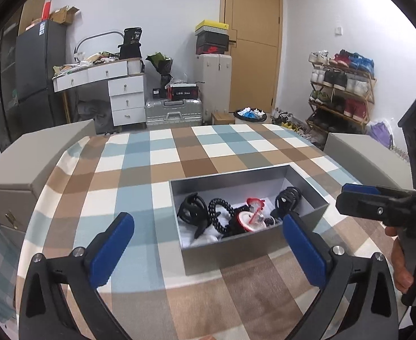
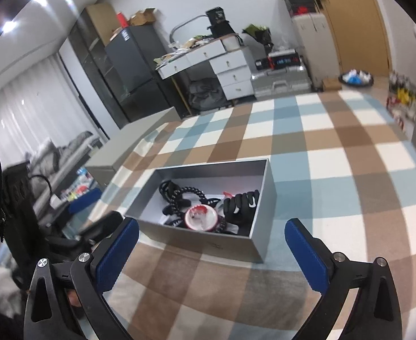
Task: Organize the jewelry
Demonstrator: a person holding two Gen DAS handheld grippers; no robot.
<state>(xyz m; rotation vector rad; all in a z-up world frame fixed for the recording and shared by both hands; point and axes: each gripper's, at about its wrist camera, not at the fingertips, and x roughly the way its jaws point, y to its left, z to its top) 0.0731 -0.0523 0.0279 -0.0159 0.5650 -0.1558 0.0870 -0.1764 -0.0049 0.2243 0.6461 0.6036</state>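
Grey box near front edge of checked table, holding black hair claws, bead chain, red-white piece. Left gripper and right gripper: jaws wide, nothing between.

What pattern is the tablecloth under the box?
The tablecloth is checked in brown, blue and white; the left wrist view shows it best.

The left gripper stood with its blue-padded jaws spread wide and nothing between them, tilted downward. The right gripper was likewise spread wide and empty, also angled down; in the left wrist view it reached in from the right edge, a hand wrapped around its black handle. Neither pair of pads touched anything.
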